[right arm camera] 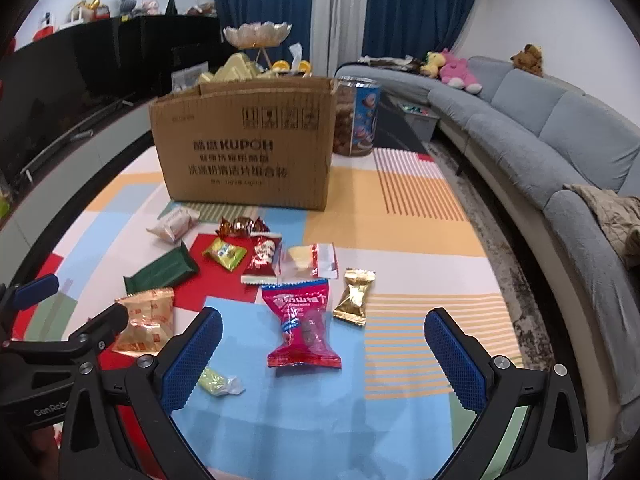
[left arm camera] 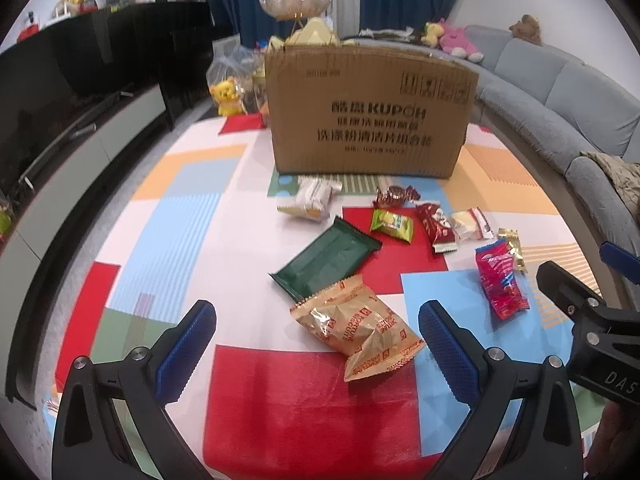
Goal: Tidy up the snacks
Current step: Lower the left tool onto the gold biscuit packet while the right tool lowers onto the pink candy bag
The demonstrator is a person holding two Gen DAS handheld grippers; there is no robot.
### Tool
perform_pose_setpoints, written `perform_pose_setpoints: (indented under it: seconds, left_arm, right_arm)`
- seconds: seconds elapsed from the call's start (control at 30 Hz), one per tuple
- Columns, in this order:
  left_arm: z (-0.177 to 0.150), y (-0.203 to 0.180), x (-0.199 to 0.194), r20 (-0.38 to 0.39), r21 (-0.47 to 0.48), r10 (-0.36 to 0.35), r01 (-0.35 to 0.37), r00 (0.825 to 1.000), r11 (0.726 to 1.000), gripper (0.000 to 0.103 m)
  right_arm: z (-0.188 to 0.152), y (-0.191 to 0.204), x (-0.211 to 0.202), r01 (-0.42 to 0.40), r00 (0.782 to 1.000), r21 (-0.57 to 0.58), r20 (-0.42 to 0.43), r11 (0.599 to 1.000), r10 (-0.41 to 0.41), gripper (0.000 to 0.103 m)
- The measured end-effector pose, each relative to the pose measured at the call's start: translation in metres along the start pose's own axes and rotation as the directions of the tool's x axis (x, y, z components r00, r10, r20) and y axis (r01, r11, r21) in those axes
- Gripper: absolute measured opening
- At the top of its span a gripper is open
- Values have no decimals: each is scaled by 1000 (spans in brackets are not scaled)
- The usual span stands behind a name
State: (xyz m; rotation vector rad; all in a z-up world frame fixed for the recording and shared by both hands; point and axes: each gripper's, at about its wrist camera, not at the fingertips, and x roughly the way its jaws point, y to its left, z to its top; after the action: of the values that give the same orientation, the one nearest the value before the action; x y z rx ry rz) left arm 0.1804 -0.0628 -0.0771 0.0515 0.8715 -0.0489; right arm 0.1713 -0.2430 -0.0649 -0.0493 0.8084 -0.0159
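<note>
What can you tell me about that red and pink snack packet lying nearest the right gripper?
The red packet is a glossy plastic pillow pack, red-pink with a blue band and white lettering near its top, crimped at both ends. Dark lumps show through its clear middle. It lies flat, sealed, on a blue patch of the tablecloth, apart from the gold candy beside it. Nothing grips it.

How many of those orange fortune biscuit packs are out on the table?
2. Both lie just ahead of the left gripper: one biscuit pack touches the dark green bar, and the second pack overlaps it, nearer the camera. More may be hidden inside the cardboard box.
</note>
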Motion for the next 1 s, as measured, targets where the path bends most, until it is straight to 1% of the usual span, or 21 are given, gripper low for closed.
perform_pose_setpoints:
  seconds: [0.17,0.4,0.47,0.57,0.63,0.7,0.8,0.9,1.0]
  left_arm:
    - [3,-3,13,-75,-13,2,-3,997,1000,103]
    - [7,-6,29,-166,-14,10,-12,986,1000,103]
    - [8,-8,34,-194,-11,17,-19,981,1000,103]
    - [9,-10,42,-232,-15,27,-31,972,999,102]
    - [10,-10,46,-254,-26,23,-30,967,999,101]
    - [12,-11,50,-275,-33,21,-31,961,999,101]
    - [13,-14,54,-288,-34,19,-30,957,999,100]
    - [13,-17,59,-296,-34,18,-29,955,999,99]
    - [11,-18,65,-319,-41,10,-25,948,999,96]
  right_arm:
    - [2,1,16,-16,998,-16,-55,1000,15,102]
    - [9,-2,31,-41,992,-19,-121,999,38,102]
    - [11,-2,36,-48,989,-17,-144,999,45,100]
    - [14,-3,45,-55,982,-24,-184,998,50,92]
    - [15,-4,52,-64,975,-24,-215,998,57,84]
    - [16,-5,58,-77,967,-17,-244,997,70,81]
    - [15,-6,65,-97,958,1,-269,995,94,79]
    - [14,-4,71,-106,954,1,-282,994,102,79]
    - [12,-3,78,-112,948,7,-299,994,109,77]
